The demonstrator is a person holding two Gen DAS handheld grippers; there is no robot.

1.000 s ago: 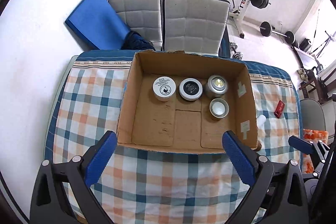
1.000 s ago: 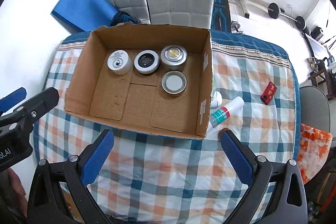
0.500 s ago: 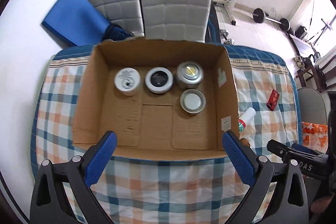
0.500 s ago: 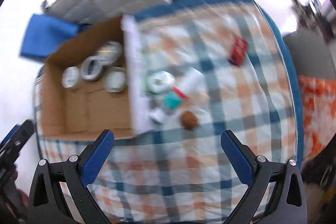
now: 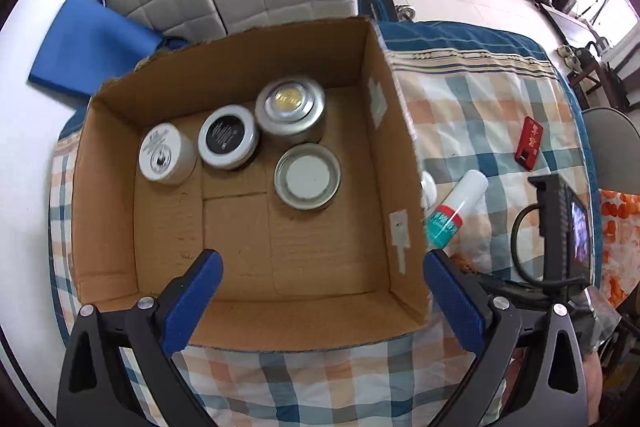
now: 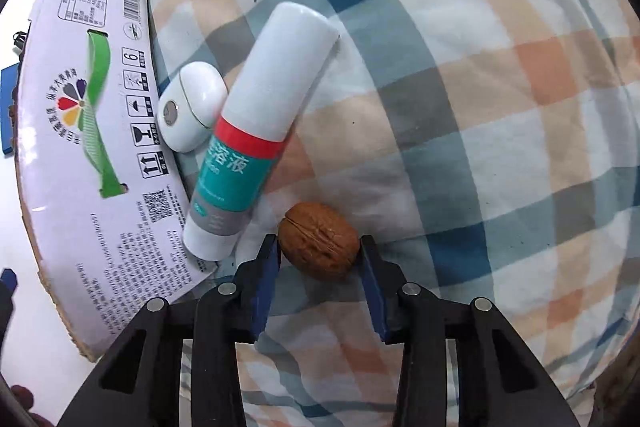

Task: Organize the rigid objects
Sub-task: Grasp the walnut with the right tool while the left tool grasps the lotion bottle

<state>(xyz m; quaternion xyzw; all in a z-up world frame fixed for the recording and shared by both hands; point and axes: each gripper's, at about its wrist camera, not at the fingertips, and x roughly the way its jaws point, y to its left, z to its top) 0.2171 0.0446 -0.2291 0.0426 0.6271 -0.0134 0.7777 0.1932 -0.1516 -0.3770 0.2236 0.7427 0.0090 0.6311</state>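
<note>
Left wrist view is looking down on the checked cloth [image 5: 480, 131] that is covering the table, with the cardboard box [image 5: 248, 319] sitting open on it. Four round tins [image 5: 308, 175] are standing on the box floor toward its far side. The left gripper [image 5: 320, 287] is hanging over the near wall of the box with its jaws spread wide and nothing between them. In the right wrist view a white and teal tube [image 6: 256, 131] is lying just beside the box's printed side, touching a small white oval case [image 6: 192, 107]. The right gripper [image 6: 318, 255] is closing its jaws around a walnut [image 6: 318, 245] lying on the cloth near the tube's base, both pads appearing to meet the shell.
</note>
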